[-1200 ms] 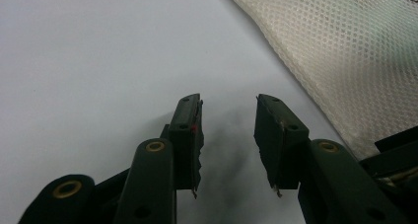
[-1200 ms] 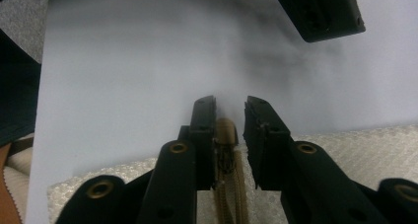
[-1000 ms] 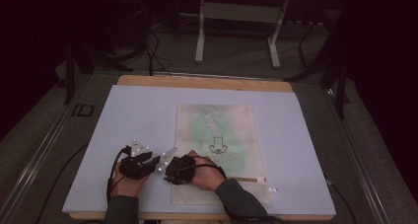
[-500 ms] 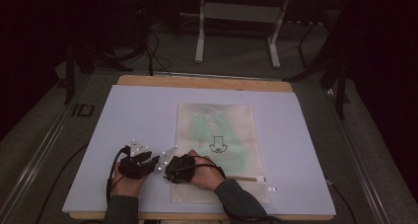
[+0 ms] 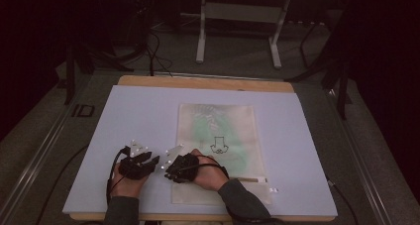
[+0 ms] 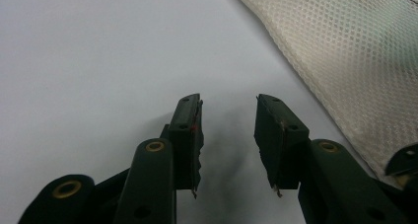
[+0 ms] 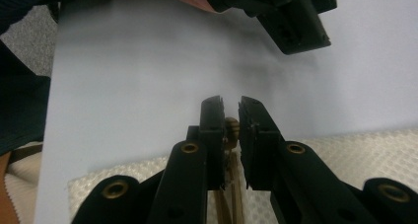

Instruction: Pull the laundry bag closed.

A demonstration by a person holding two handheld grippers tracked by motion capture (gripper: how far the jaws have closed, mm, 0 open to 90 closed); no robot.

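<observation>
R fingers (image 7: 251, 130) nearly shut, pinching zipper pull (image 7: 230, 130) of mesh bag (image 7: 345, 150); L fingers (image 6: 190, 128) open, empty.

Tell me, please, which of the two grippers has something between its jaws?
The right gripper: its jaws pinch the mesh bag's tan zipper pull. The left gripper is open.

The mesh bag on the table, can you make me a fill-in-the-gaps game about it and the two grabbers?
1. The mesh bag lies flat on a pale ____ mat.
2. The right gripper is ____ on the bag's zipper pull.
3. The left gripper has ____ between its jaws.
4. The drawing on the bag is mostly ____.

Missing words: blue; shut; nothing; green
</observation>
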